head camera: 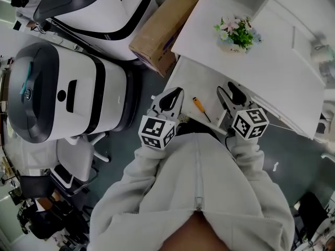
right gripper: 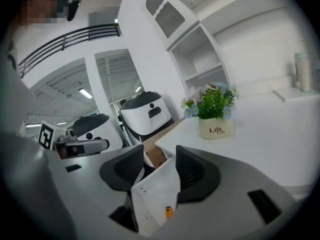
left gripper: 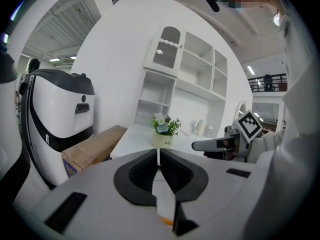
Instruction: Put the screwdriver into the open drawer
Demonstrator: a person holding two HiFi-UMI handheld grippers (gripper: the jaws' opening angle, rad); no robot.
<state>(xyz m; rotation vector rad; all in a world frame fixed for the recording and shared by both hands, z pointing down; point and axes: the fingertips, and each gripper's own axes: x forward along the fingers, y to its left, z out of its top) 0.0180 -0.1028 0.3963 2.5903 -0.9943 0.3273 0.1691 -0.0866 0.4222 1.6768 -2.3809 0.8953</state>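
The screwdriver (head camera: pixel 201 109), with an orange handle and thin dark shaft, lies inside the open white drawer (head camera: pixel 208 93) under the desk top. Both grippers hover above the drawer's near edge, one on each side of the tool and apart from it. My left gripper (head camera: pixel 175 93) has its jaws together with nothing between them (left gripper: pixel 159 153). My right gripper (head camera: pixel 226 88) stands open and empty (right gripper: pixel 160 151). In the right gripper view the orange handle (right gripper: pixel 169 212) shows below the jaws in the drawer (right gripper: pixel 157 191). An orange bit of the handle (left gripper: pixel 167 220) also peeks under the left jaws.
A small flower pot (head camera: pixel 236 34) stands on the white desk top (head camera: pixel 272 72), with shelves behind it (left gripper: pixel 195 84). A cardboard box (head camera: pixel 162 30) and large white-and-grey machines (head camera: pixel 68 93) sit on the floor to the left of the desk.
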